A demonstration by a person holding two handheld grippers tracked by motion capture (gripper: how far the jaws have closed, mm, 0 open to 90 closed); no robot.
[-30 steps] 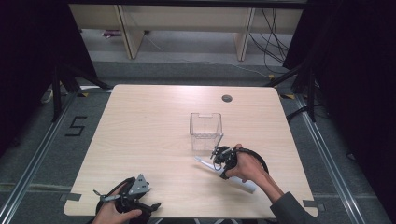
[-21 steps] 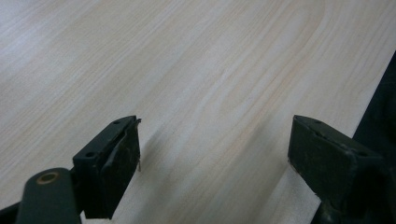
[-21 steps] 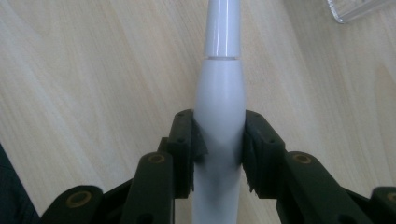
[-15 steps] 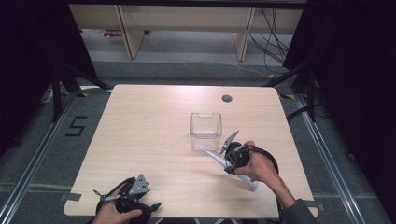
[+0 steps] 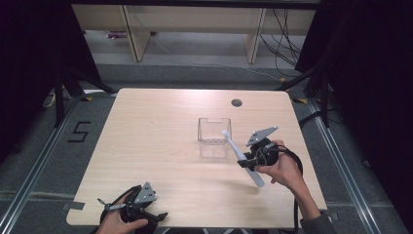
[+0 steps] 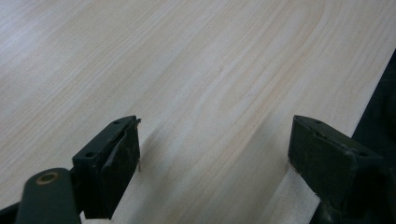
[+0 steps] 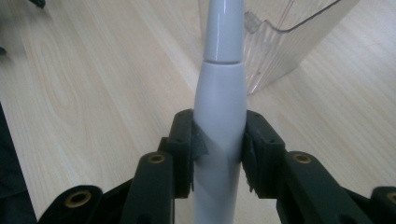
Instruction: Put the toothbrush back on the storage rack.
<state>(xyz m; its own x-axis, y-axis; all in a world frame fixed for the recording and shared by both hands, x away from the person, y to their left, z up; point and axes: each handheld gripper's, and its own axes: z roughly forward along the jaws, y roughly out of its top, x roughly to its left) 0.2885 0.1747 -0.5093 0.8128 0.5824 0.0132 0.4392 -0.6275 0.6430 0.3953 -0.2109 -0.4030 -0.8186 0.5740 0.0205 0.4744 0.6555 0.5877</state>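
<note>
While the right gripper (image 5: 247, 163) clamps it, the white electric toothbrush (image 5: 241, 157) sits right of centre in the high view, tilted, with its brush head at the upper left and its handle end at the lower right. The brush head lies against the right-hand rim of the clear plastic container (image 5: 213, 136); whether the two touch cannot be determined from that view. In the right gripper view, the toothbrush (image 7: 220, 98) runs up the middle of the frame from the bottom edge to the top edge. Both black jaws press on the thick handle section from either side, just below the seam where the narrower neck begins. The right gripper (image 7: 218, 140) is therefore clenched on the toothbrush body. The container (image 7: 280, 37) occupies the upper right of that frame, directly behind the neck, and its curved transparent wall stands on the wooden table (image 7: 84, 84).

A hand (image 5: 282, 170) holds the right gripper from the lower right, and a black cable loops around behind it.

The left gripper (image 5: 131, 209) is at the bottom left of the high view, near the front edge of the table (image 5: 156, 131), well apart from the toothbrush. In the left gripper view, the left gripper (image 6: 215, 154) has its jaws spread wide over bare wood grain, with nothing between them: released.
</note>
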